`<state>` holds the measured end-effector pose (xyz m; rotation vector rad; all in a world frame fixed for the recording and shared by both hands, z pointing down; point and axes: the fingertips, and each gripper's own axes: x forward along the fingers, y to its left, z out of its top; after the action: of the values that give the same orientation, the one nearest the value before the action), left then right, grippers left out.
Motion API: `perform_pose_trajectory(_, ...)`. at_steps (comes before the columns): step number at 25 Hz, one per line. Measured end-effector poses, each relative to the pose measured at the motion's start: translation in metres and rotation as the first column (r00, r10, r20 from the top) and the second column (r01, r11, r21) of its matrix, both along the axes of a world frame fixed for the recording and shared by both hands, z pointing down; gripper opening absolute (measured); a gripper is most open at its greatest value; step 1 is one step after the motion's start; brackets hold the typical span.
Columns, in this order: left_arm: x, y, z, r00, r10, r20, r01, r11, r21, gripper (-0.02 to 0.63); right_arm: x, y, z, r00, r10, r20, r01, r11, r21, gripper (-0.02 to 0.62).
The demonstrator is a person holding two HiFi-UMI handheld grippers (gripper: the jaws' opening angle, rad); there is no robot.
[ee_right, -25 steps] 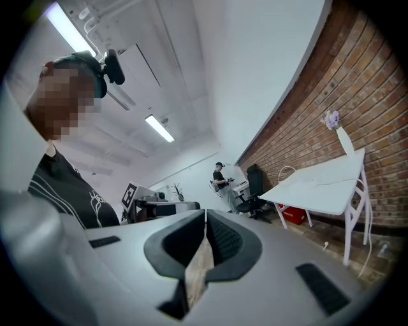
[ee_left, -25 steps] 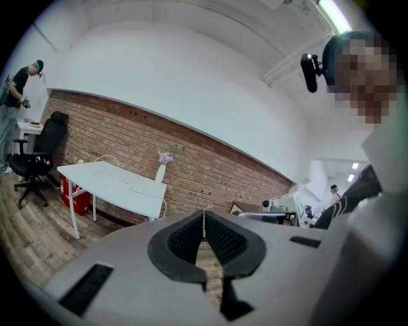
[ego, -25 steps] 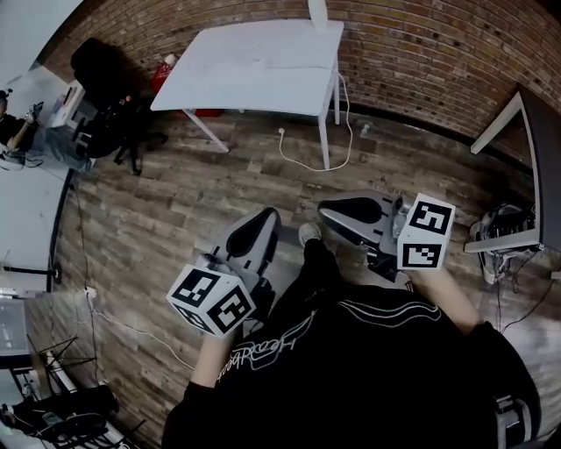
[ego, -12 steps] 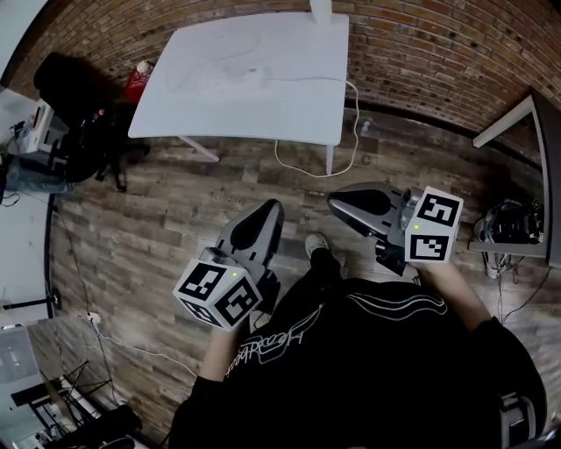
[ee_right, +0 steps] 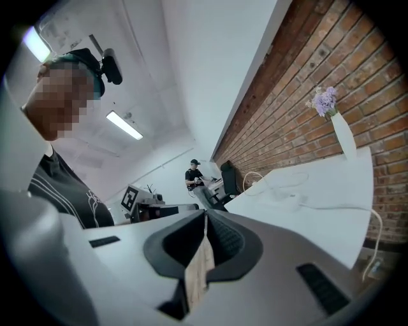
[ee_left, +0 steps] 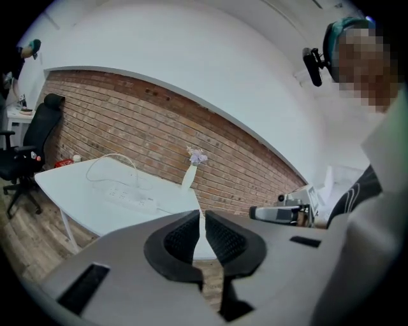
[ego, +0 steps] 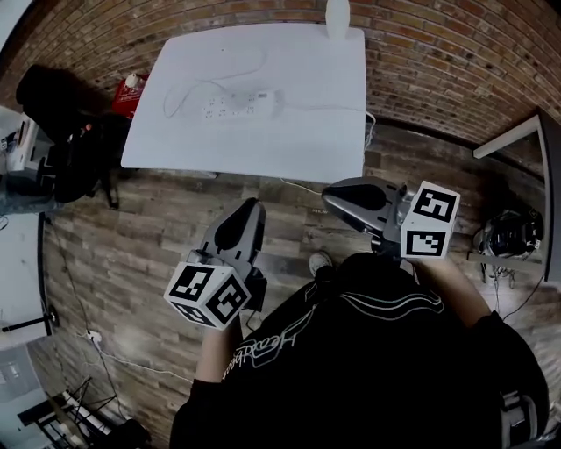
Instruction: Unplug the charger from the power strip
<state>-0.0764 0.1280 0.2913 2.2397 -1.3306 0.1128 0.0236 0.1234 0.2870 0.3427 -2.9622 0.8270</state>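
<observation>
A white power strip (ego: 232, 105) lies on the white table (ego: 298, 149) ahead of me, with a thin white cable looping off its left end. At its right end is a small white lump (ego: 268, 98) that may be the charger; it is too small to be sure. My left gripper (ego: 252, 205) is shut and empty, held in the air short of the table's near edge. My right gripper (ego: 330, 195) is also shut and empty, just below the table's near right corner. In the left gripper view the strip (ee_left: 127, 197) lies left of the shut gripper (ee_left: 203, 223).
A white vase with purple flowers (ego: 337, 16) stands at the table's far edge against the brick wall. A black office chair (ego: 61, 114) is to the left, and a second table (ego: 526, 140) to the right. A cord hangs off the table's right side (ego: 368, 131). A person (ee_right: 194, 175) is far off.
The table has come closer and lower in the head view. Both grippers have been carried forward toward it and stay shut.
</observation>
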Motion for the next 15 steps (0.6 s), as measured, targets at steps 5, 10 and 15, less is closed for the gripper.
perform_pose_trajectory(5,-0.012,-0.029,0.017,1.0,-0.011,0.008,0.011,1.0,-0.02,0.011,-0.003,-0.018,0.023,1.0,-0.003,-0.031,0.002,0.999,-0.049,-0.002)
perform_pose_trajectory(10,-0.024,-0.063,0.026,0.999,-0.044,0.011,0.044,0.999,-0.031,0.011,-0.012,-0.049,0.03,0.999,-0.029,-0.036,0.026,0.997,-0.072,-0.002)
perform_pose_trajectory(15,-0.038,-0.105,0.035,0.997,-0.08,0.022,0.081,0.995,-0.057,0.012,-0.026,-0.097,0.04,0.998,-0.046,-0.031,0.043,0.993,-0.107,-0.002)
